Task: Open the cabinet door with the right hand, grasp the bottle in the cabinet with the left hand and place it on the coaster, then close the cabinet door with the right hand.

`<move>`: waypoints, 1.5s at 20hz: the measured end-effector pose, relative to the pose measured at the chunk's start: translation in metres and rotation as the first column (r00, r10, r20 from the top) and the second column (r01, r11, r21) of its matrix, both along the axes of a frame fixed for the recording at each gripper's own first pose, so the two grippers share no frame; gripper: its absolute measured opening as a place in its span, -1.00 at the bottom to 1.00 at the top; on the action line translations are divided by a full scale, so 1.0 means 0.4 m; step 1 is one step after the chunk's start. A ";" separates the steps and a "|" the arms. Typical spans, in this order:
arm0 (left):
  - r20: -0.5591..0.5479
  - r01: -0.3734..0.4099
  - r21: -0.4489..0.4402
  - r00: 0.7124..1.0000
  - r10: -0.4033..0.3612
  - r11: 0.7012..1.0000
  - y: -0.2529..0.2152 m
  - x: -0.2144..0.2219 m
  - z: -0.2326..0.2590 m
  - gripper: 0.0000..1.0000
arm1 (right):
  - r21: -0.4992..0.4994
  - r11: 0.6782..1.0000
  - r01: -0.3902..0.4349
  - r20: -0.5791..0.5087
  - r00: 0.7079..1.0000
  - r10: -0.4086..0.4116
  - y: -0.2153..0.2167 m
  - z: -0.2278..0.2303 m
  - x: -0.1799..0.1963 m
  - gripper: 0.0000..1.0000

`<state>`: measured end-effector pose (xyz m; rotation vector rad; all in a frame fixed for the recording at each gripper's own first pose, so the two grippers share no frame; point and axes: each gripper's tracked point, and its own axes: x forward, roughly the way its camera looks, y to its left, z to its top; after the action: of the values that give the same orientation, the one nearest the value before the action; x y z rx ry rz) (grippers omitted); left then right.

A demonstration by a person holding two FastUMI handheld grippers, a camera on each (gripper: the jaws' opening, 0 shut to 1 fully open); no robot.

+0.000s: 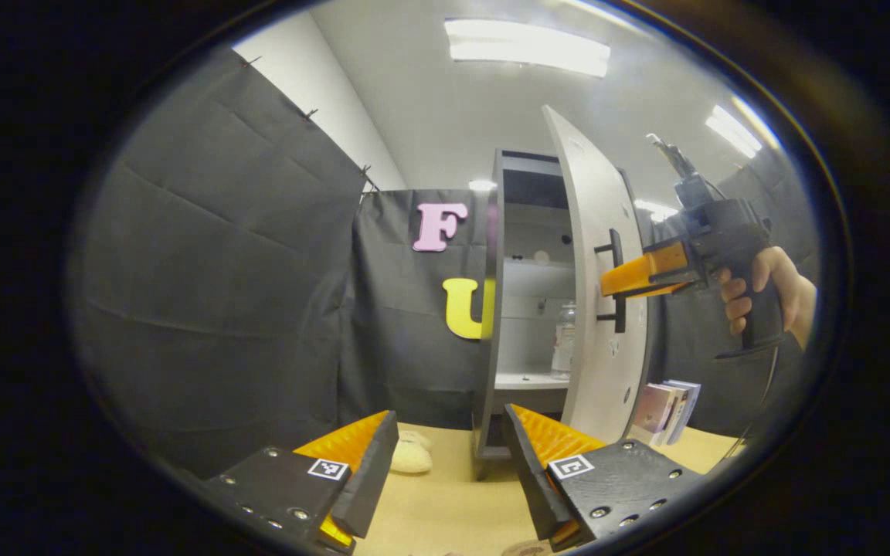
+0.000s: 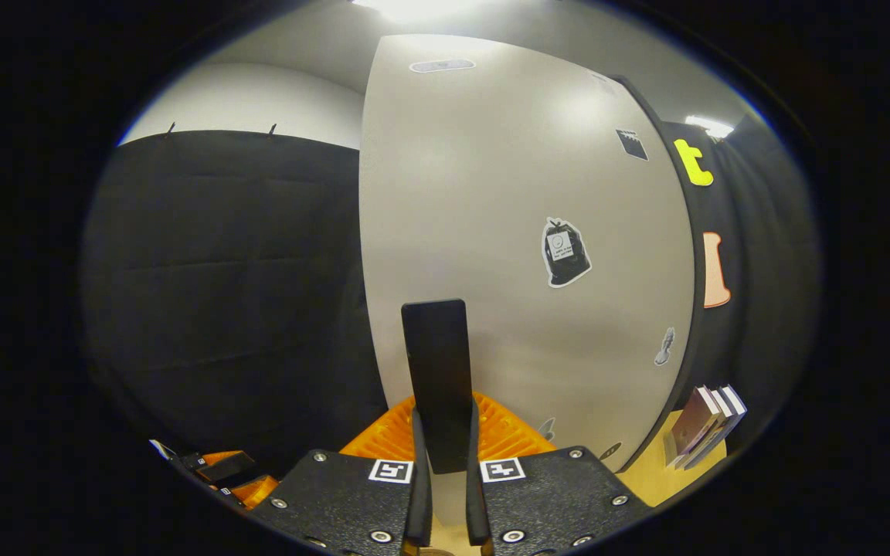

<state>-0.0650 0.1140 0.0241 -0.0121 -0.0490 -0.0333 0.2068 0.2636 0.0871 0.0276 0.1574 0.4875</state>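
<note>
In the left gripper view the cabinet (image 1: 518,309) stands on the worktop (image 1: 453,494) with its door (image 1: 596,293) swung partly open, its edge turned toward the camera. A dark handle (image 1: 615,282) sticks out from the door's face. The right hand-held gripper (image 1: 623,282) meets that handle from the right, held by a hand (image 1: 762,297) wrapped around its grip. Inside the cabinet, on the lower shelf (image 1: 526,380), the bottle (image 1: 565,340) stands upright near the door side, partly hidden by the door. A few small things sit on an upper shelf, too small to tell. The left hand-held gripper (image 1: 451,455) hangs low over the worktop in front of the cabinet, its fingers spread wide apart with nothing between them. A pale soft thing (image 1: 412,454) lies on the worktop just beyond its fingers. A few books (image 1: 669,411) lean to the right of the cabinet, behind the door.

In the right gripper view the right hand-held gripper (image 2: 445,463) is clenched on the handle (image 2: 437,378), both fingers pressing its sides; the handle rises upright between them. The door (image 2: 522,232) face carries several stickers (image 2: 565,252). The books (image 2: 708,425) show at lower right on the worktop (image 2: 657,479). I cannot make out a coaster.
</note>
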 end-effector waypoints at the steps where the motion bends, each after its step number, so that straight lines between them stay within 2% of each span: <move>1: 0.004 -0.001 0.009 1.000 0.001 1.000 -0.011 -0.001 0.005 0.51 | 0.003 1.000 -0.005 -0.001 1.000 0.005 -0.004 -0.001 -0.004 -0.65; 2: 0.002 0.000 0.018 1.000 0.000 1.000 -0.030 -0.001 0.004 0.63 | 0.006 1.000 -0.012 -0.003 1.000 0.012 -0.008 0.000 -0.012 -0.65; 6: 0.002 0.008 0.038 1.000 -0.008 0.999 -0.082 -0.005 0.020 0.51 | 0.011 0.999 -0.035 -0.005 0.999 0.035 -0.028 0.000 -0.022 -0.65; 8: 0.010 0.013 0.044 1.000 -0.013 0.999 -0.104 -0.015 0.034 0.56 | 0.017 0.999 -0.038 -0.003 0.999 0.038 -0.046 0.004 -0.040 -0.65; 9: 0.011 0.015 0.047 1.000 -0.016 0.999 -0.117 -0.019 0.040 0.49 | 0.018 0.999 -0.040 0.000 0.999 0.040 -0.055 0.007 -0.050 -0.65; 11: 0.014 0.024 0.051 1.000 -0.024 0.998 -0.144 -0.020 0.043 0.49 | 0.017 0.999 -0.038 0.004 0.999 0.038 -0.079 0.012 -0.074 -0.65; 12: 0.014 0.030 0.051 0.999 -0.030 0.998 -0.161 -0.019 0.043 0.63 | 0.019 0.999 -0.035 0.003 0.999 0.035 -0.103 0.010 -0.087 -0.65; 14: 0.008 0.046 0.050 0.999 -0.046 0.998 -0.197 -0.016 0.038 0.56 | 0.024 0.999 -0.030 0.002 1.000 0.030 -0.136 0.008 -0.101 -0.68; 17: 0.002 0.066 0.058 0.998 -0.066 0.996 -0.246 -0.012 0.032 0.65 | 0.028 1.000 -0.014 0.018 1.000 0.013 -0.181 0.014 -0.127 -0.66; 23: -0.030 0.122 0.010 0.992 -0.121 0.993 -0.345 -0.006 0.000 0.56 | 0.017 0.999 0.035 0.021 0.999 -0.035 -0.282 0.021 -0.156 -0.66; 26: -0.021 0.146 0.017 0.989 -0.146 0.989 -0.391 -0.010 0.009 0.56 | 0.007 0.998 0.056 0.025 0.998 -0.056 -0.332 0.018 -0.159 -0.67; 27: -0.019 0.156 0.020 0.988 -0.156 0.988 -0.407 -0.010 0.011 0.49 | 0.006 0.998 0.065 0.027 0.997 -0.066 -0.348 0.020 -0.162 -0.67; 29: -0.015 0.172 0.028 0.985 -0.172 0.985 -0.435 -0.017 0.017 0.63 | 0.010 0.996 0.085 0.031 0.996 -0.085 -0.382 0.021 -0.166 -0.67; 30: -0.011 0.176 0.033 0.984 -0.175 0.984 -0.440 -0.020 0.021 0.56 | 0.017 0.996 0.093 0.032 0.995 -0.094 -0.397 0.020 -0.163 -0.67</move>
<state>-0.0728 -0.0619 0.0324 0.0177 -0.0390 -0.2104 0.1416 0.1049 0.0952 0.0417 0.1195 0.3955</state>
